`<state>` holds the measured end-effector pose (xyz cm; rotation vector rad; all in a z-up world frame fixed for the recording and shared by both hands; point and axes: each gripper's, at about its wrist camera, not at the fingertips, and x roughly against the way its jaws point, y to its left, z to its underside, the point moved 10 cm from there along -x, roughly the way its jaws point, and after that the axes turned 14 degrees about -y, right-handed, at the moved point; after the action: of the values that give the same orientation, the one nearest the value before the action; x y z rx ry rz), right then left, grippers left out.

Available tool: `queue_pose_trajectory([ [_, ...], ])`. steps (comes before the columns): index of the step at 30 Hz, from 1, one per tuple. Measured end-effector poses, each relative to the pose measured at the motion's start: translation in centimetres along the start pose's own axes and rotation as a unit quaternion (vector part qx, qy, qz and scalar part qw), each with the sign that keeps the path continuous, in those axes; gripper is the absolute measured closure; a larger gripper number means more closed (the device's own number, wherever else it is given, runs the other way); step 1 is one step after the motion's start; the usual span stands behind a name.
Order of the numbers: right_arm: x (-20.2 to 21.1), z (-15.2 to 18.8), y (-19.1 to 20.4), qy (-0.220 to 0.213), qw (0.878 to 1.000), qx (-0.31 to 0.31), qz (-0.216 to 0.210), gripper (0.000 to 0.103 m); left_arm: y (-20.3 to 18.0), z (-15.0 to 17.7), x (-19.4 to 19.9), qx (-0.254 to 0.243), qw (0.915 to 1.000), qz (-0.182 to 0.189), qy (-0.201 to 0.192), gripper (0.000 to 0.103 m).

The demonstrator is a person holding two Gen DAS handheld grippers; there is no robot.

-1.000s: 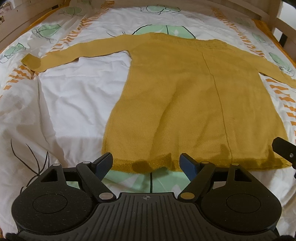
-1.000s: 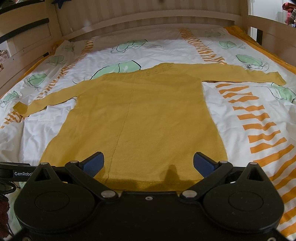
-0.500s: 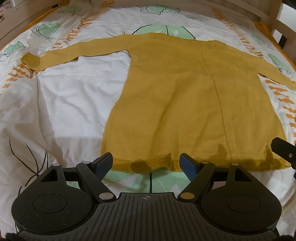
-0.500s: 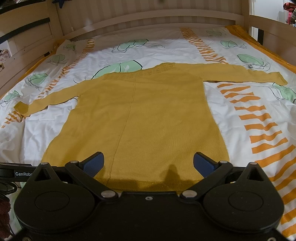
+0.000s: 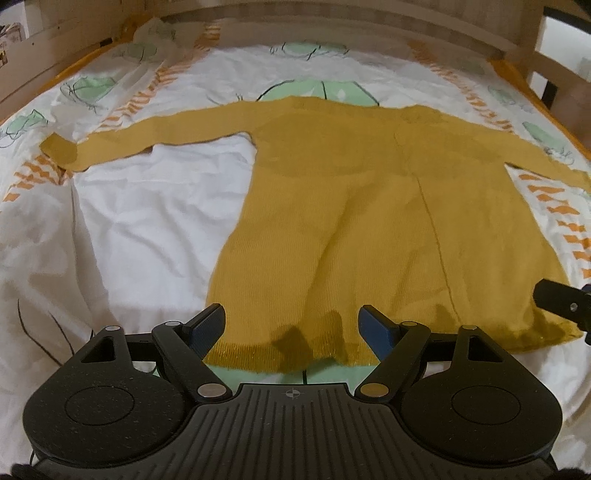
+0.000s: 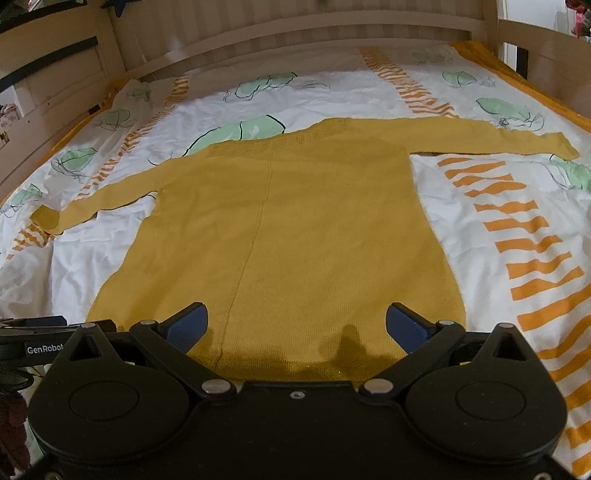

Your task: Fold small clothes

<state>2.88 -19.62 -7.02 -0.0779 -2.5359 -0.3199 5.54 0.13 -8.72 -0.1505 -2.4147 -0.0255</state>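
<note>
A mustard-yellow knit sweater (image 5: 369, 221) lies flat on the bed, neck far, hem near, both sleeves spread sideways. It also shows in the right wrist view (image 6: 295, 240). My left gripper (image 5: 293, 326) is open and empty, hovering over the hem's left part. My right gripper (image 6: 295, 323) is open and empty over the hem's right part. The left sleeve cuff (image 5: 59, 149) lies far left, the right cuff (image 6: 554, 144) far right. The right gripper's edge (image 5: 561, 301) shows in the left wrist view.
A white duvet (image 5: 147, 221) with green leaf and orange stripe prints covers the bed. A wooden bed frame (image 6: 295, 33) rises at the far end and along both sides (image 6: 44, 110).
Both grippers have tilted or pulled back a little: the sweater sits lower in each view and more of the headboard shows. Both stay open over the hem.
</note>
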Motion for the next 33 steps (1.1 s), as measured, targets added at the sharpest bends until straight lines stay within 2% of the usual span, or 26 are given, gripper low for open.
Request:
queue_pose_trajectory([
  [5, -0.5, 0.4, -0.1, 0.010, 1.000, -0.010, -0.017, 0.001, 0.2, -0.5, -0.4, 0.012, 0.9992, 0.022, -0.030, 0.025],
  [11, -1.0, 0.7, -0.9, 0.021, 0.998, -0.031, -0.045, 0.001, 0.7, -0.7, -1.1, 0.087, 0.9904, 0.091, -0.058, 0.024],
  [14, -0.9, 0.7, -2.2, 0.017, 0.999, -0.022, -0.029, 0.001, 1.2, -0.5, -1.9, 0.084, 0.9920, 0.078, -0.053, 0.024],
  [19, -1.0, 0.4, -5.7, 0.013, 1.000, -0.017, 0.022, 0.000, 2.2, 0.0, -2.9, 0.077, 0.9942, 0.061, -0.043, 0.024],
  [23, -1.5, 0.9, -8.4, 0.028, 0.998, -0.024, 0.043, 0.000, 3.2, 0.5, -3.8, 0.073, 0.9957, 0.045, -0.034, 0.024],
  [29, -2.8, 2.6, -10.3, 0.068, 0.995, -0.067, 0.028, 0.000, 3.9, 1.9, -4.9, 0.059, 0.9975, 0.036, -0.014, 0.023],
  [33, -3.4, 3.2, -10.0, 0.072, 0.995, -0.071, 0.007, 0.000, 3.8, 2.1, -4.9, 0.046, 0.9981, 0.035, -0.017, 0.022],
])
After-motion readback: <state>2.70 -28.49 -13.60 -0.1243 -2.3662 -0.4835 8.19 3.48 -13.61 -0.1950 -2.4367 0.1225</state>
